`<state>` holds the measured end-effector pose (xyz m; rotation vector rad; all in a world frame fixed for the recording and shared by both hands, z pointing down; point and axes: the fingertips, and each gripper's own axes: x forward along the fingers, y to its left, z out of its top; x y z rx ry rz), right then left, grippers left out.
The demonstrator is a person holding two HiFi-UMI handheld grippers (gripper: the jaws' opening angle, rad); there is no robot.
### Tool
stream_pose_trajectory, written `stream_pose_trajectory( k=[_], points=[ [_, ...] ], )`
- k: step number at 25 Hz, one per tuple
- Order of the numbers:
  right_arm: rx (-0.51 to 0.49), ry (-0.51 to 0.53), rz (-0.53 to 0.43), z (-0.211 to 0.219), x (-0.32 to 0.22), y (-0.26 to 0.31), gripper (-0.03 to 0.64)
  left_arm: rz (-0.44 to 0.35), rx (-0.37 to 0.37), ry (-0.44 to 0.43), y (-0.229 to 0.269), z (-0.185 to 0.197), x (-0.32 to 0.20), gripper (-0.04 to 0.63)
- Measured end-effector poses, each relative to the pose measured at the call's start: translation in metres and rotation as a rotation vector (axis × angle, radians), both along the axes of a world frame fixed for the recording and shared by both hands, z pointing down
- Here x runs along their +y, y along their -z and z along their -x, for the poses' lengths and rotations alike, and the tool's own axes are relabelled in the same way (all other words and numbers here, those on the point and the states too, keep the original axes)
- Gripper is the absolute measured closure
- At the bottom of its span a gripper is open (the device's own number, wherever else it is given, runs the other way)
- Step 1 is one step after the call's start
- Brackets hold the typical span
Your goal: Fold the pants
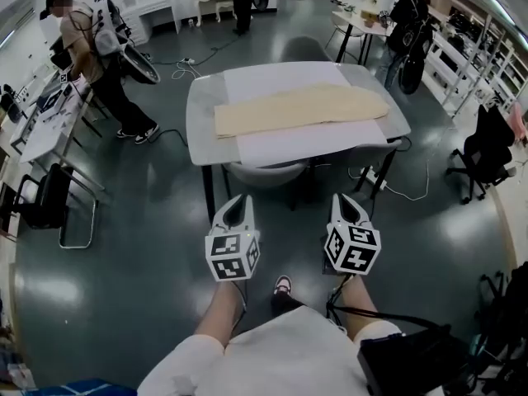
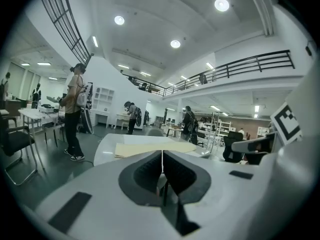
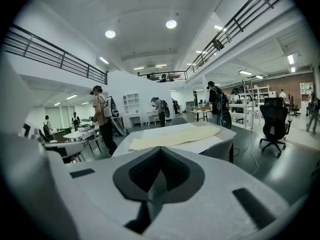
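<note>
Beige pants [image 1: 301,107] lie flat and lengthwise on a white sheet [image 1: 313,143] on a grey table [image 1: 198,130] ahead of me. They show too in the left gripper view as pants [image 2: 150,148] and in the right gripper view as pants [image 3: 175,136]. My left gripper [image 1: 240,199] and right gripper [image 1: 347,198] hang side by side over the floor, well short of the table's near edge. Both point toward the table. The left gripper [image 2: 162,156] has its jaws pressed together with nothing between them, and the right gripper [image 3: 160,151] is shut and empty as well.
A grey chair [image 1: 264,173] is tucked under the table's near side. A person [image 1: 95,52] stands at the left beside desks [image 1: 45,118]. An office chair [image 1: 487,151] stands at the right, and another person [image 1: 408,23] at the back right. Cables [image 1: 408,190] lie on the floor.
</note>
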<state>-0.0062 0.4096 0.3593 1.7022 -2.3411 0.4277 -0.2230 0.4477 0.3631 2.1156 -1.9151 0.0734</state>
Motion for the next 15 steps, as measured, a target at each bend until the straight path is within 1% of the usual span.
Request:
stream_pose_trajectory(
  k=[3, 8, 11, 15],
  points=[
    [0.01, -0.006, 0.01, -0.011, -0.055, 0.001, 0.624, 0.0, 0.005, -0.012, 0.004, -0.011, -0.06, 0.584],
    [0.011, -0.051, 0.015, -0.043, -0.139, 0.004, 0.624, -0.012, -0.006, -0.065, 0.012, -0.042, -0.149, 0.584],
    [0.009, -0.073, 0.019, -0.062, -0.178, 0.003, 0.624, -0.015, -0.001, -0.095, 0.013, -0.061, -0.193, 0.583],
    [0.013, -0.103, 0.032, -0.089, -0.221, -0.005, 0.624, -0.011, 0.009, -0.107, 0.006, -0.082, -0.241, 0.584]
  ],
)
